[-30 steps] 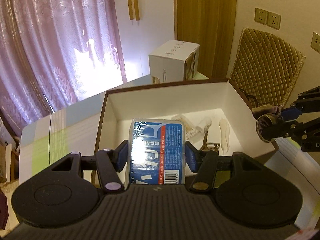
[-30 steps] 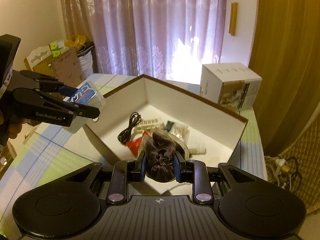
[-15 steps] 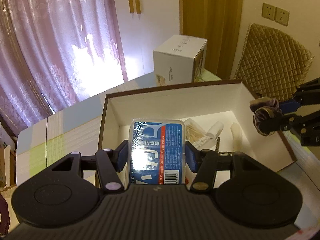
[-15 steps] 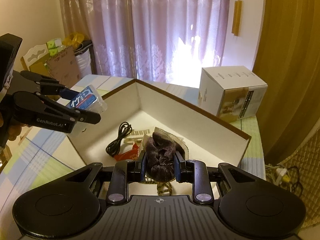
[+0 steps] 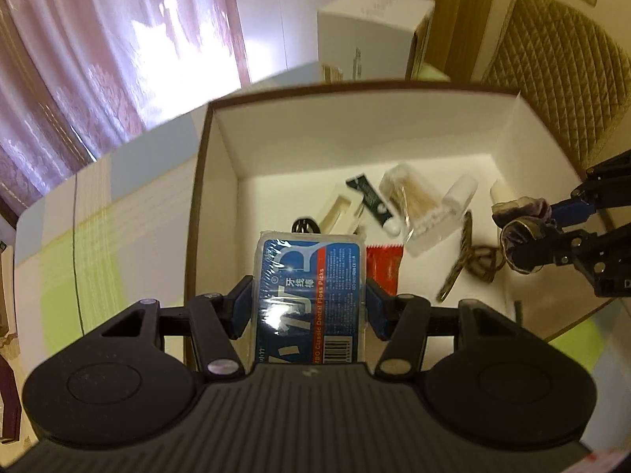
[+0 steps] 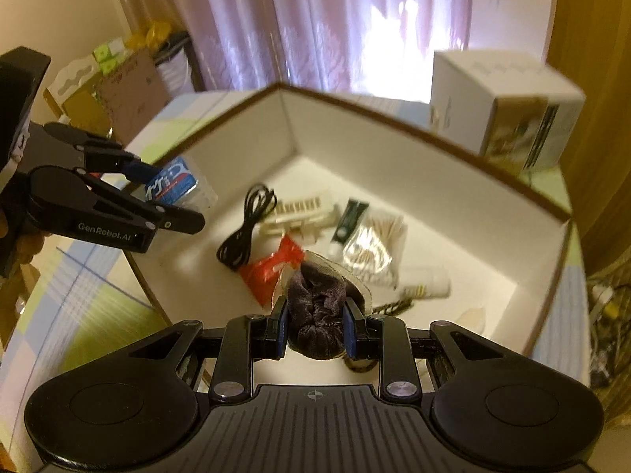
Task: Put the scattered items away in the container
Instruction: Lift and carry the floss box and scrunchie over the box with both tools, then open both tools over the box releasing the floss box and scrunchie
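- The left tool [image 5: 307,307] was clamped on the floss box [image 5: 309,295] by its long sides, held above the near left part of the box [image 5: 355,130].
- The right tool [image 6: 314,329] gripped a dark scrunchie [image 6: 317,311], squeezed between its pads over the box's near right part.
- Already on the box floor: a black cable [image 6: 246,232], a red packet [image 6: 268,272], a bag of cotton swabs [image 6: 372,244], a small tube [image 6: 347,220], a patterned band [image 5: 469,256].
- Risk: the floss box looked slick in its wrap; I judged that a tilt at release could send it onto the swabs or against the wall instead of flat.
- Risk: the scrunchie is soft and may cling to a pad when the jaws part, then drop outside the rim if the tool is drawn away too soon.
- Risk: both tools were over the same box, near one another; lowering together could make them knock.
- Edges: the brown rim stood high on all sides, so each tool needed to go down from above, not across.
- Open room: bare white floor showed along the left wall and the far corner; the middle was crowded.
- A white carton [image 6: 508,110] stood on the worktop [image 5: 79,244] behind the box, clear of the path.
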`<state>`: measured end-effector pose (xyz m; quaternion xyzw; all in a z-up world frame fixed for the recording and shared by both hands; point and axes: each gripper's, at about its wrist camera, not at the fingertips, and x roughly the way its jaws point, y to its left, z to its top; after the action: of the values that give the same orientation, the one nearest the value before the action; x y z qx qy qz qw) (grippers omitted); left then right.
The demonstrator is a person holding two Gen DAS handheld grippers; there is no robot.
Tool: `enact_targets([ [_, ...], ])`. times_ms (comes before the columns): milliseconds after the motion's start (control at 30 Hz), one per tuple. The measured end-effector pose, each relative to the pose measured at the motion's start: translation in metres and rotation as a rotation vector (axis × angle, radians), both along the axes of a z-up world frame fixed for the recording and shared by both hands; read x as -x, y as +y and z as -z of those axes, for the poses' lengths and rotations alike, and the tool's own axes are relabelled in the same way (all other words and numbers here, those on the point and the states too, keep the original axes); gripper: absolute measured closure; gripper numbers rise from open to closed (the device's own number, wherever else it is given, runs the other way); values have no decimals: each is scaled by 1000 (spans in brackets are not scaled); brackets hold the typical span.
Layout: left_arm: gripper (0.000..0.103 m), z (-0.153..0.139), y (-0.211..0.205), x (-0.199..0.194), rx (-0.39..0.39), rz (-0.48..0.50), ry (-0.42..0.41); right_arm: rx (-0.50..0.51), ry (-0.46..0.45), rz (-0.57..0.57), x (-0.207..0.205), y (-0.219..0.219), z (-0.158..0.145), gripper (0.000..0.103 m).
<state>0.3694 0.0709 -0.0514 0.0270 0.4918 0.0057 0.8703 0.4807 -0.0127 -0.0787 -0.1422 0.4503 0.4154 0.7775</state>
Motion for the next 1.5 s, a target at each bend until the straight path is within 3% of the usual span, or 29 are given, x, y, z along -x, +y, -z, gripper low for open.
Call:
enact_targets([
  [300,50,25,-3,-14,-37,39,82,51,97,7,-10,4,25,79],
  [600,50,33,-13,-18,-125,97,94,74,131,21,-11,1,32,79],
  [933,50,33,-18,-11,-107,132,113,88,141,20,-7,1,33,79],
  [1033,40,26,-20,-10,-122,144,94,91,151,27,-9,1,34,79],
  [1233,33,14,-20,-7,-107,130,64,89,154,34,-8,1,33,78],
  [1300,32,12,-20,-6,-95,123,54,83,169,41,-8,0,33,73],
  [1333,30,11,-20,-5,-90,119,50,80,172,52,-9,-1,32,64],
  [1367,27,10,-21,-4,-85,114,47,74,174,63,-9,-2,31,49],
  [1433,26,7,-22,-1,-74,111,36,59,164,70,-8,-3,28,32],
  [1500,22,4,-24,2,-67,106,27,54,149,73,-5,-3,25,27],
])
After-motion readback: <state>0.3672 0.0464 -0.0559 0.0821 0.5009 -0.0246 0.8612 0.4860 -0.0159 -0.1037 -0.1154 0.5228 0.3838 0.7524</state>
